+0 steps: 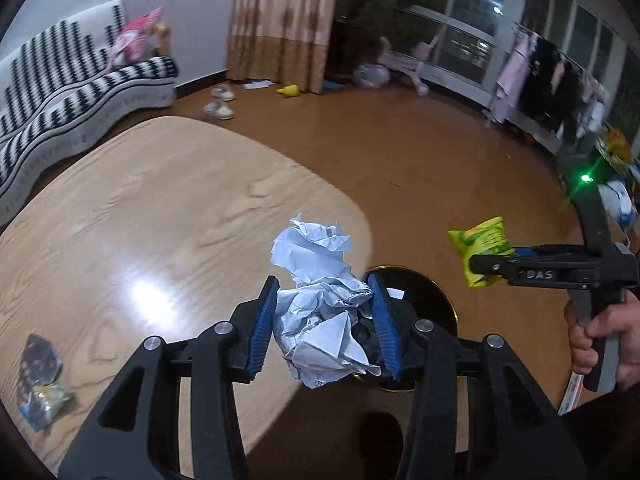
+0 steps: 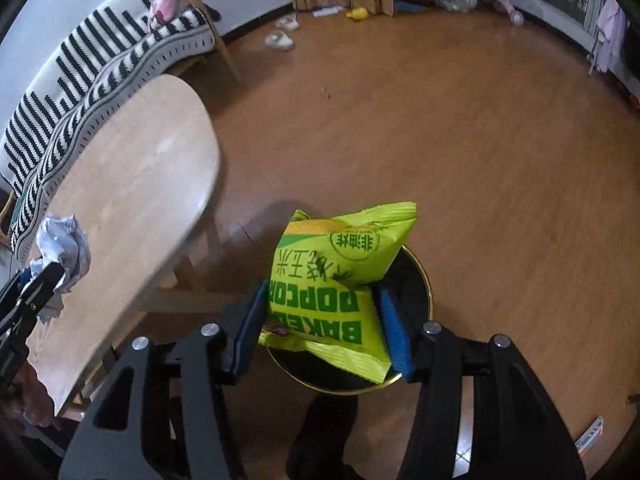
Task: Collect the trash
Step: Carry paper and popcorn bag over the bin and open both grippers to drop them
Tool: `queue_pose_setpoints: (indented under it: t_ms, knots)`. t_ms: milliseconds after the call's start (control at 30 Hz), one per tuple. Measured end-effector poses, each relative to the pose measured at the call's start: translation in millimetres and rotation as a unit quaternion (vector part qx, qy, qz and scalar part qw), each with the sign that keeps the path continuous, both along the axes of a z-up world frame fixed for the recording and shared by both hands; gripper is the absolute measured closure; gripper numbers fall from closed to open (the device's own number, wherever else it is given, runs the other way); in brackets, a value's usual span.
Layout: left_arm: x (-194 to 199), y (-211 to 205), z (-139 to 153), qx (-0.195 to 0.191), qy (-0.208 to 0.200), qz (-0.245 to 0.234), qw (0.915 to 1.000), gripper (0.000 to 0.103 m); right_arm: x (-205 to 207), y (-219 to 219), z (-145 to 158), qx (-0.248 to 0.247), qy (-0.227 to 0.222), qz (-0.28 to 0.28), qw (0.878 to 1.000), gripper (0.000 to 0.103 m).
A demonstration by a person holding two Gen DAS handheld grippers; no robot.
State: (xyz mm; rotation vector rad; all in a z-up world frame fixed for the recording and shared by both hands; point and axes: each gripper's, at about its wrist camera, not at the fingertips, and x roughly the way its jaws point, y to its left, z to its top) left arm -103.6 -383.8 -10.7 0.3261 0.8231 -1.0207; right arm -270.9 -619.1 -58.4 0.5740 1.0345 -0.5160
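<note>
Black two-finger grippers, blue pads

Left gripper (image 1: 324, 328), right gripper (image 2: 326, 330): black linkage arms, silver pivot screws, ribbed blue pads (image 1: 264, 326); "DAS" lettering.

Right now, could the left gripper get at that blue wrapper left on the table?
Probably not yet: the left gripper is clamped on crumpled paper, so it is full. The wrapper lies in the open on the table.

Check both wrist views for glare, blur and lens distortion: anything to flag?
Left wrist view: white glare patch on the table, green flare at right, blurred window area, crumpled paper sharp. Right wrist view: popcorn bag sharp, table edge smeared, fisheye bending throughout.
</note>
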Motion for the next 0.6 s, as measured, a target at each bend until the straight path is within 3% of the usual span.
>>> queue_pose_setpoints:
  t_ms: [300,600]
  knots:
    - [-19,-33,-17,0.017,-0.001,-0.029,0.9994,0.058,-17,-1,-12,0.017,0.010,0.013,1.000,0.050]
    - [-23,-46,-23,0.024,-0.001,-0.035,0.9991,0.058,-2,-4,-13,0.019,0.014,0.017,1.000,0.052]
